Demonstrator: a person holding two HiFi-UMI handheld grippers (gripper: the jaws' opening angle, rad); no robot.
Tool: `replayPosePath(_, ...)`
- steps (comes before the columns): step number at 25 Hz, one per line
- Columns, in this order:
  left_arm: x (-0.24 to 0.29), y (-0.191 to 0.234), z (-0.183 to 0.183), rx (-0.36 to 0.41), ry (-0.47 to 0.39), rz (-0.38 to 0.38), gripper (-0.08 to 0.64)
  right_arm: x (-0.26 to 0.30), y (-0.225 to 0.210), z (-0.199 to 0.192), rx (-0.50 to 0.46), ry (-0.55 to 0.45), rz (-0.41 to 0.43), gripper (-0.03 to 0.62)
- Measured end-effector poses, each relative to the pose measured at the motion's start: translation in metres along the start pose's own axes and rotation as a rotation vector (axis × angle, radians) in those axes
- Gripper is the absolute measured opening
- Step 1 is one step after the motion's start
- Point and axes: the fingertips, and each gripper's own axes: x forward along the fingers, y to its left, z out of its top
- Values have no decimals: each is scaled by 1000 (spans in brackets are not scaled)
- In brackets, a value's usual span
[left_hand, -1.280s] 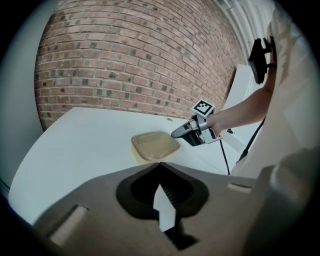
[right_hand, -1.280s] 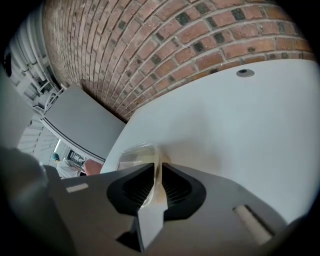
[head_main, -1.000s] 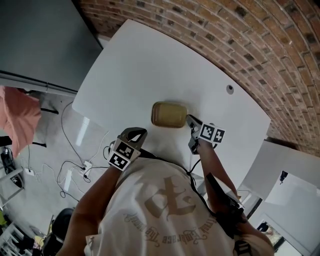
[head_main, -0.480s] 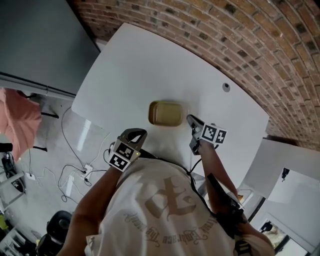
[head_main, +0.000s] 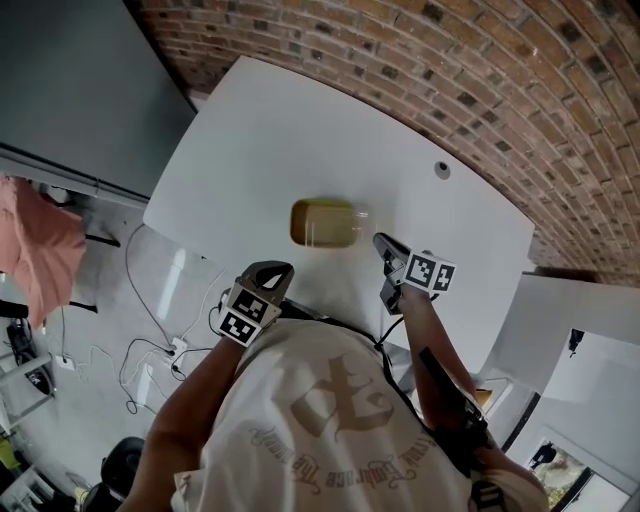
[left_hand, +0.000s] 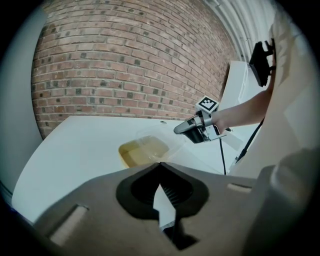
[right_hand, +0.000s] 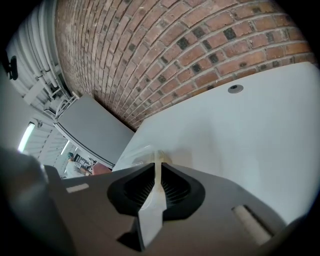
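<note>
Brick wall (head_main: 480, 60) at the back, white table (head_main: 250, 130) below it, seen from the head view. A cable hole (head_main: 441, 169) is noted at 1 o'clock from the table's middle.

- Container (head_main: 318, 224): a shallow tub with a yellow-brown inside, set flat near the middle of the table.
- Clear lid (left_hand: 159, 138): a second ago it is seen lying flat and closed on the tub. Now it is raised and tilted above the rim, with its far-right side highest, and the tub's inside is exposed beneath it.
- Right gripper (head_main: 381, 243): placed at 4 o'clock from the tub. In its own view the jaws are pressed onto a thin clear edge, which is the lid's rim.
- Left gripper (head_main: 276, 268): held back at 7 o'clock, at the table's near edge and well apart from the tub. Its jaws are pressed together with nothing between them.

Judgement: the work in hand is the lifting of the lid, and the seal appears to be broken on the gripped side. Whether the far side is still caught on the rim cannot be told. The tub is steadied by nothing but its own weight.
</note>
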Motion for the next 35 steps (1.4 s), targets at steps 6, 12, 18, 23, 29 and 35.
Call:
replayPosePath(6, -1, -17, -1, 12, -3, 4, 5, -23, -6, -11, -1, -11, 4, 48)
replayPosePath(12, -2, -36, -3, 16, -5, 7, 5, -44, -12, -25, -9, -8, 6, 48)
replayPosePath(18, -2, -52, -11, 8, 0, 11, 5, -57, -16, -41, -39, 17, 15, 48)
replayPosePath(23, -1, -68, -17, -3, 5, 17, 5, -68, -15, -53, -73, 46, 35, 48)
replayPosePath(29, 0, -81, -21, -19, -2, 43, 5, -80, -18, -69, -114, 62, 47, 49)
replayPosePath(35, -1, -95, -23, -30, -8, 68, 5, -91, -18, -79, -167, 81, 81, 51)
